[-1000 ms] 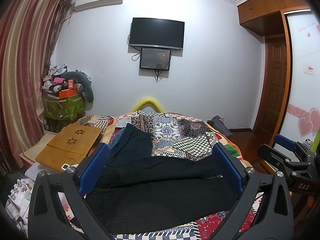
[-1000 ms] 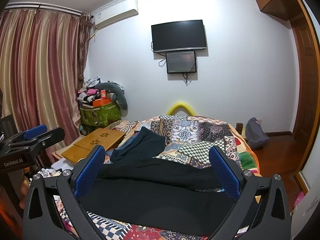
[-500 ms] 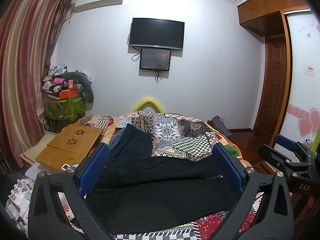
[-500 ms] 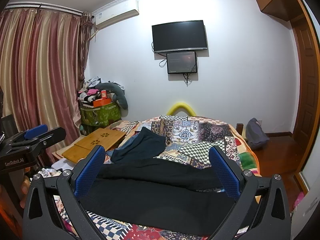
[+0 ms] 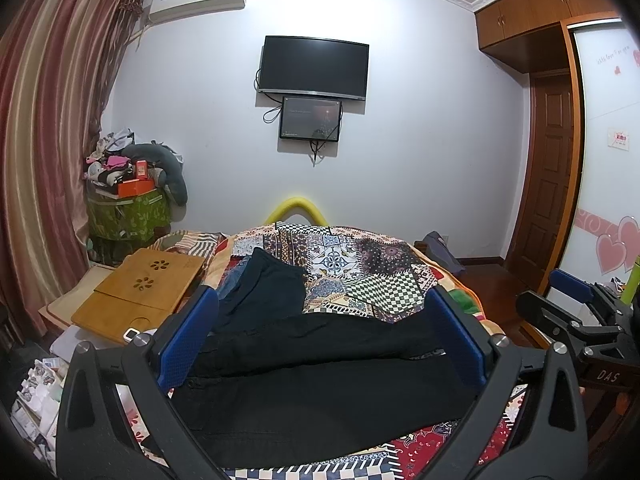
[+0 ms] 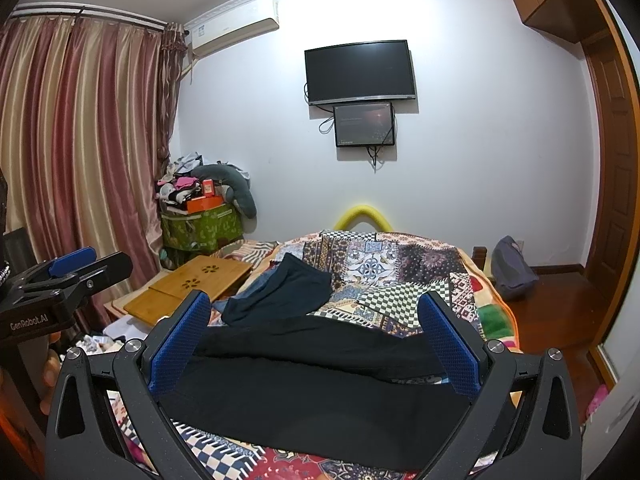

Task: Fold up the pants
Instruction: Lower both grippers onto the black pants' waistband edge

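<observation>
Hiding the near hem of the black pants (image 5: 320, 392) on the patchwork bedspread (image 5: 360, 268), left gripper (image 5: 320, 340) and right gripper (image 6: 314, 342) hover spread wide, pinching nothing

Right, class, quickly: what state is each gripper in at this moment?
Left gripper: open, holding nothing, above the black pants.
Right gripper: open, holding nothing, above the same pants.

Pants (image 5: 320, 392) across bed (image 5: 360, 264) front; second garment (image 5: 264, 284), maybe trousers, behind-left; lap desk (image 5: 140, 292) left of bed.
</observation>
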The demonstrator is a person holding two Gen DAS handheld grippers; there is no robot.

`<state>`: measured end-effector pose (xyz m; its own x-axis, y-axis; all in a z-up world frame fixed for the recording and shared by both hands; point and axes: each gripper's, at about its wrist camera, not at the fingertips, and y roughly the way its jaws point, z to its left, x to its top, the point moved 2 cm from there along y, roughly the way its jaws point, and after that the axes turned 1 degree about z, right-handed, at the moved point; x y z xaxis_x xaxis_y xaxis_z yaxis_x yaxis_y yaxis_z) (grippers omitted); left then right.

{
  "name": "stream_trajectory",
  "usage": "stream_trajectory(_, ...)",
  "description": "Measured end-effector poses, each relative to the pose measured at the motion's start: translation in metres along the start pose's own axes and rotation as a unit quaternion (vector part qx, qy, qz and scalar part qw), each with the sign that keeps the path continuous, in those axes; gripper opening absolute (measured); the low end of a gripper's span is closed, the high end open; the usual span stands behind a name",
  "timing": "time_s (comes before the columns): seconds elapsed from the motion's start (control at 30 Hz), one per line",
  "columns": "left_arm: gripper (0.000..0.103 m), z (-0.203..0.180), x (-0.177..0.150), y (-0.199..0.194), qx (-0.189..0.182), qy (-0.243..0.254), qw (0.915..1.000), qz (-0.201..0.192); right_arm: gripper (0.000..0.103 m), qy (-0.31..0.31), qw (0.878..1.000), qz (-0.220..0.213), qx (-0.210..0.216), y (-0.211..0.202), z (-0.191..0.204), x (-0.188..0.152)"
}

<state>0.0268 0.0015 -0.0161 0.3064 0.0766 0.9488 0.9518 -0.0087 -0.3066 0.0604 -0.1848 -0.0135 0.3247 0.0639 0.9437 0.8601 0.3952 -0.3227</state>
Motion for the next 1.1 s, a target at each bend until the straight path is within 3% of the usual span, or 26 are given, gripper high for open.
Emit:
stream_trajectory(0.67, 0.103, 0.013, -0.001, 0.015, -0.005, -0.009, 0.9997, 0.021, 0.103, 0.000, 1.000, 0.016, 0.003, 0.012, -0.006, -0.003)
stream_trajectory(0.9, 0.103, 0.040, 0.000, 0.061, 0.011, -0.013, 0.9985, 0.052, 0.103, -0.009, 0.999, 0.034, 0.003, 0.043, -0.014, -0.005)
stream_trajectory(1.1, 0.103, 0.086, -0.001, 0.137, 0.047, -0.015, 0.9935, 0.102, 0.103, -0.037, 0.997, 0.061, 0.005, 0.092, -0.024, -0.007)
